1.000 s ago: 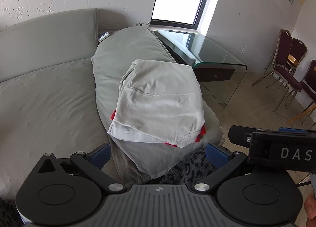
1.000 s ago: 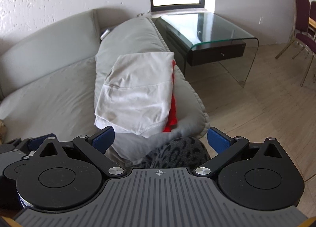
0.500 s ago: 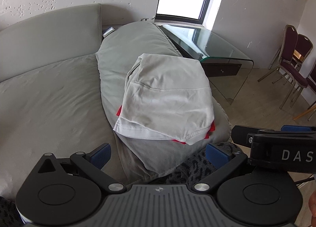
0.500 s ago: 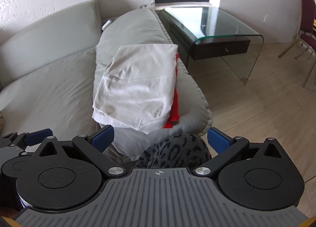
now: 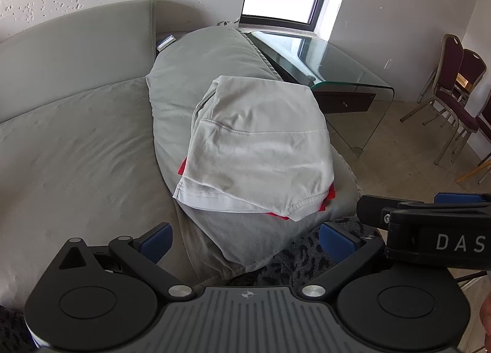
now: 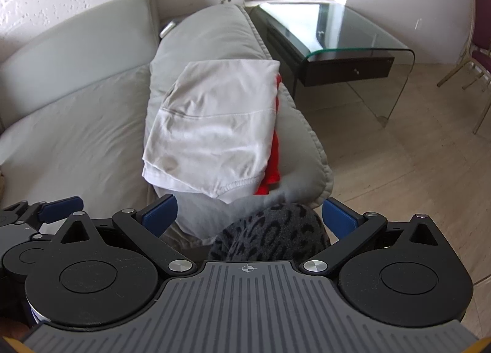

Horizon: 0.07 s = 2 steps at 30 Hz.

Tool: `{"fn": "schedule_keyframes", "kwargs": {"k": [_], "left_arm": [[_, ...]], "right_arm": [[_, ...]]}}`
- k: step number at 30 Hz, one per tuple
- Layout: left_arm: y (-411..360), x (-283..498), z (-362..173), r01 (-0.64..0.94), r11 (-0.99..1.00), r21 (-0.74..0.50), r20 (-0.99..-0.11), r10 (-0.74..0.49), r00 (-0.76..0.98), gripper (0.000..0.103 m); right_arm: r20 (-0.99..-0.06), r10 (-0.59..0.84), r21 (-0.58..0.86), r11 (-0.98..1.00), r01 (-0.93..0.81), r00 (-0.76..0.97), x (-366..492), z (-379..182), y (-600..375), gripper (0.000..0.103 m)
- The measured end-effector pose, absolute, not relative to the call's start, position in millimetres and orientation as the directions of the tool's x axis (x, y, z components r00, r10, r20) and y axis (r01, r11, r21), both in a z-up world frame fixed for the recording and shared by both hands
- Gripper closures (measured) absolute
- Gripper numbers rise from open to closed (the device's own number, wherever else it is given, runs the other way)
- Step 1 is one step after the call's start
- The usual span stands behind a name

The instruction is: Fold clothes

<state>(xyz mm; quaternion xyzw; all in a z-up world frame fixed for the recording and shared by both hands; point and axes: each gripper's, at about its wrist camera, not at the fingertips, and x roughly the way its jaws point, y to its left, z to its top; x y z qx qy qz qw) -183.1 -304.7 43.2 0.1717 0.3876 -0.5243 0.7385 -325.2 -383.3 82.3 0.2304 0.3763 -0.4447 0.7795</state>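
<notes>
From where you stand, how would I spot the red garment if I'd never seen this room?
Find the grey sofa by the window, then the long cushion along its right end. A folded white garment lies on it; the red garment is beneath, only its bright edge peeking out on the side toward the glass table, the sole vivid colour there.

Grey sofa point(image 5: 76, 144), long grey cushion point(image 5: 196, 76) across its seat, folded white garment point(image 5: 260, 150) on cushion, red garment point(image 6: 273, 168) beneath
</notes>
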Motion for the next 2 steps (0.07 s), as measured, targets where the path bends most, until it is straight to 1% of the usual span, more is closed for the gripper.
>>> {"fn": "schedule_keyframes", "kwargs": {"k": [2], "left_arm": [[-304.3,-182.3,42.7,0.908,0.388,-0.157,-0.750,-0.645,0.146,0.001]], "right_arm": [[-0.792,-0.519,0.024,0.500,0.866,0.321,-324.5,82.5,-383.2,0.000]]}}
